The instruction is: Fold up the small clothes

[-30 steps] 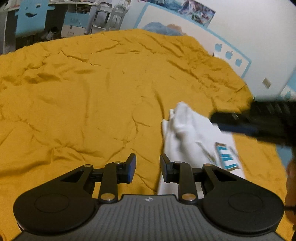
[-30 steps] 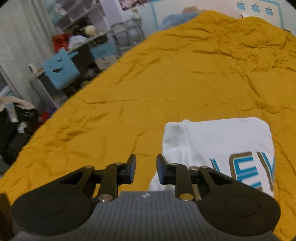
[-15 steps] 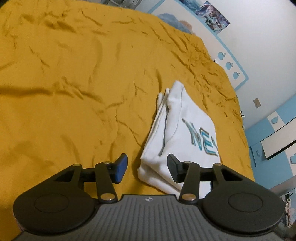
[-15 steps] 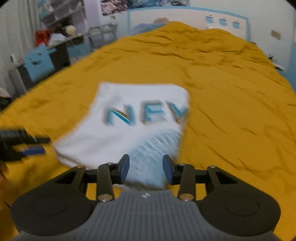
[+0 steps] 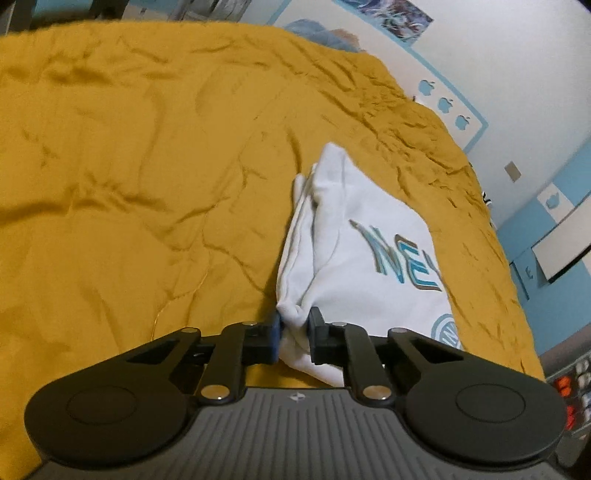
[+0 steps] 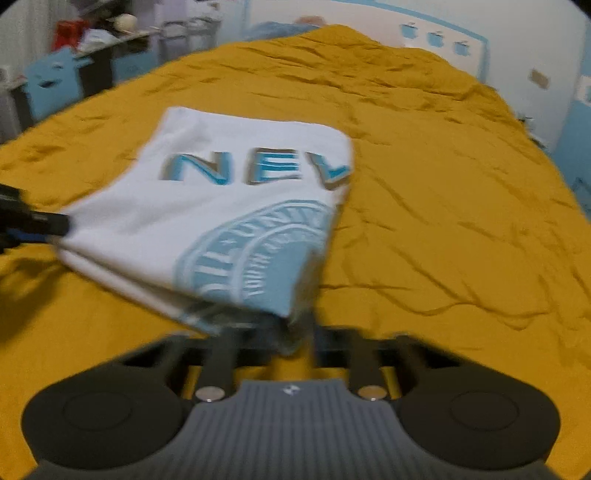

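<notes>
Left gripper (image 5: pixel 294 334), nearest in the left wrist view: jaws closing, with the near left corner of the folded white T-shirt (image 5: pixel 354 258) bunched between the blue pads; cloth pressed from both sides, so clenched on the shirt corner

Right gripper (image 6: pixel 295 332), nearest in the right wrist view: motion-blurred, fingers drawn together on the near right corner of the same T-shirt (image 6: pixel 221 206); grasping it, the corner lifted slightly off the bedspread

In the right wrist view, the left gripper's dark tip (image 6: pixel 40 225) shows at the shirt's left edge, touching the cloth

T-shirt: folded into a rough rectangle, several layers visible along its left edge in the left wrist view. Lies on the mustard-yellow bedspread (image 5: pixel 129 184), toward the near side of the bed. Print faces up: blue-and-brown block letters (image 6: pixel 255 170) reading "NEV", the last letter cut by the fold; below them a pale blue round seal (image 6: pixel 258 254), partly wrapped over the near edge

Bedspread: heavily creased, covers the whole bed, bare beyond the shirt

Further back: a blue pillow or bundle (image 5: pixel 321 35) at the head of the bed; white wall with a blue border and three blue apple stickers (image 5: pixel 445 105); a poster (image 5: pixel 395 14) above

Far left in the right wrist view: a cluttered desk or shelf (image 6: pixel 103 40), blurred, with a blue smiling-face panel (image 6: pixel 51 81) in front
</notes>
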A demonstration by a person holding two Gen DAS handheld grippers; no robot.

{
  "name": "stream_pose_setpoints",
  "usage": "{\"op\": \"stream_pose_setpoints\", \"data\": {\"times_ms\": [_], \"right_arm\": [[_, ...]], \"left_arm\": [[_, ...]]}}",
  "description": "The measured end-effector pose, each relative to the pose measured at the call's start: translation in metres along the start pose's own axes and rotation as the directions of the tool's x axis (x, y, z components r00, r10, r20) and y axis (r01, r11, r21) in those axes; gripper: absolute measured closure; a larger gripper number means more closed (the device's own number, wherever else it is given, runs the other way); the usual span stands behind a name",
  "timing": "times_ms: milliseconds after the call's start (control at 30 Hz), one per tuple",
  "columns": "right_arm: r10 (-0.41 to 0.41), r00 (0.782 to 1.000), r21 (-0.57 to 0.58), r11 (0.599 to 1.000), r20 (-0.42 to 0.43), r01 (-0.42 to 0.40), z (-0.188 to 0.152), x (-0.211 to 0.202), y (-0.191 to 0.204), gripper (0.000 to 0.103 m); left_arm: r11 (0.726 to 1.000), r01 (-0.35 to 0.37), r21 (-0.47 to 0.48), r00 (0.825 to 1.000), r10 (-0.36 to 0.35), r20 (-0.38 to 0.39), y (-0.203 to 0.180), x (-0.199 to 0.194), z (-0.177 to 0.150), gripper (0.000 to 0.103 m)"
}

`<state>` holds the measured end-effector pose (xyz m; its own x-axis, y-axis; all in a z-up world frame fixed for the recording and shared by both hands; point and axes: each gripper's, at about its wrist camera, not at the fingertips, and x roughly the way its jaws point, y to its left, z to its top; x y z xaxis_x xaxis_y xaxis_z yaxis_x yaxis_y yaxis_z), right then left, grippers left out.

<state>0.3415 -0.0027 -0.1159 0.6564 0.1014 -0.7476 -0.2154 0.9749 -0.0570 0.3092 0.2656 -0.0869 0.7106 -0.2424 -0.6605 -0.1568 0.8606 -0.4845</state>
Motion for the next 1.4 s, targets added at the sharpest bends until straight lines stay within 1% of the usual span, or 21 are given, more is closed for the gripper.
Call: {"op": "stream_pose_setpoints", "data": {"times_ms": [67,100,167,233,300,333,367,433,533,600,667,733,800,867,933,1000,1067,1133,1267,1333,1400], "right_arm": [[-0.013,1.000,-0.005,1.000,-0.002,0.013,0.001,-0.005,-0.003,0.103],[-0.027,1.000,-0.056,0.998,-0.002,0.027,0.000,-0.009,0.001,0.103],[-0.043,0.999,-0.133,0.990,-0.018,0.040,-0.005,-0.010,0.005,0.103],[-0.037,0.997,-0.119,0.992,-0.070,0.029,-0.013,-0.002,-0.002,0.103],[-0.035,0.995,-0.107,0.994,-0.093,0.025,-0.021,0.007,-0.007,0.103],[-0.053,0.992,-0.106,0.994,-0.111,0.041,-0.026,0.012,-0.009,0.103],[-0.045,0.991,-0.087,0.996,-0.122,0.034,-0.030,0.017,-0.013,0.103],[-0.021,0.992,-0.047,0.999,-0.121,0.016,-0.034,0.020,-0.022,0.103],[-0.012,0.992,-0.048,0.999,-0.125,0.006,-0.033,0.015,-0.025,0.103],[0.003,0.992,-0.037,0.999,-0.126,-0.008,-0.030,0.009,-0.028,0.103],[0.013,0.994,-0.026,1.000,-0.111,-0.016,-0.026,-0.001,-0.031,0.103],[0.008,0.996,-0.033,0.999,-0.085,-0.011,-0.020,-0.012,-0.027,0.103],[0.012,0.999,-0.036,0.999,-0.043,-0.013,-0.011,-0.025,-0.026,0.103],[0.019,1.000,-0.029,0.999,0.009,-0.019,0.002,-0.035,-0.023,0.102],[0.047,0.997,-0.027,0.999,0.057,-0.045,0.014,-0.040,-0.020,0.101],[0.081,0.993,-0.029,0.997,0.086,-0.078,0.026,-0.039,-0.016,0.095],[0.099,0.990,-0.046,0.994,0.104,-0.094,0.032,-0.032,-0.010,0.091],[0.106,0.991,-0.048,0.994,0.085,-0.102,0.032,-0.021,-0.005,0.091],[0.093,0.995,0.023,0.995,-0.020,-0.092,0.014,0.014,-0.015,0.091],[0.114,0.991,0.059,0.992,-0.068,-0.110,-0.002,0.032,-0.023,0.085],[0.154,0.985,0.103,0.984,-0.081,-0.146,-0.015,0.045,-0.029,0.086]], "left_arm": [[0.998,-0.034,0.054,0.999,0.034,-0.008,-0.009,-0.002,0.000,0.088],[0.996,-0.058,0.073,0.998,0.060,-0.023,-0.011,0.000,0.000,0.088],[0.993,-0.090,0.073,0.994,0.094,-0.059,-0.006,0.008,-0.002,0.088],[0.992,-0.109,0.063,0.989,0.114,-0.098,0.001,0.018,-0.009,0.088],[0.985,-0.140,0.097,0.983,0.150,-0.107,0.004,0.025,-0.015,0.088],[0.984,-0.144,0.105,0.981,0.156,-0.113,0.005,0.029,-0.018,0.088],[0.985,-0.141,0.097,0.981,0.152,-0.119,0.007,0.029,-0.018,0.088],[0.987,-0.138,0.081,0.981,0.148,-0.129,0.009,0.028,-0.017,0.088],[0.983,-0.142,0.114,0.979,0.157,-0.132,0.003,0.021,-0.018,0.086],[0.983,-0.150,0.106,0.975,0.164,-0.146,0.006,0.015,-0.019,0.079],[0.983,-0.163,0.090,0.973,0.175,-0.151,0.009,0.007,-0.021,0.081],[0.981,-0.173,0.092,0.974,0.184,-0.129,0.006,-0.003,-0.021,0.081],[0.974,-0.191,0.119,0.975,0.202,-0.090,-0.003,-0.013,-0.018,0.080],[0.968,-0.203,0.150,0.977,0.210,-0.028,-0.015,-0.023,-0.014,0.077],[0.968,-0.193,0.161,0.981,0.193,0.014,-0.026,-0.027,-0.007,0.074],[0.973,-0.157,0.167,0.988,0.157,0.017,-0.032,-0.024,-0.002,0.072],[0.972,-0.147,0.185,0.989,0.147,0.013,-0.038,-0.014,0.000,0.072],[0.968,-0.139,0.207,0.990,0.142,0.001,-0.038,-0.004,-0.001,0.072],[0.970,-0.144,0.194,0.986,0.158,-0.056,-0.026,0.025,-0.010,0.073],[0.974,-0.137,0.180,0.985,0.153,-0.079,-0.016,0.035,-0.018,0.073],[0.972,-0.139,0.190,0.985,0.156,-0.078,-0.013,0.038,-0.022,0.073]]}}
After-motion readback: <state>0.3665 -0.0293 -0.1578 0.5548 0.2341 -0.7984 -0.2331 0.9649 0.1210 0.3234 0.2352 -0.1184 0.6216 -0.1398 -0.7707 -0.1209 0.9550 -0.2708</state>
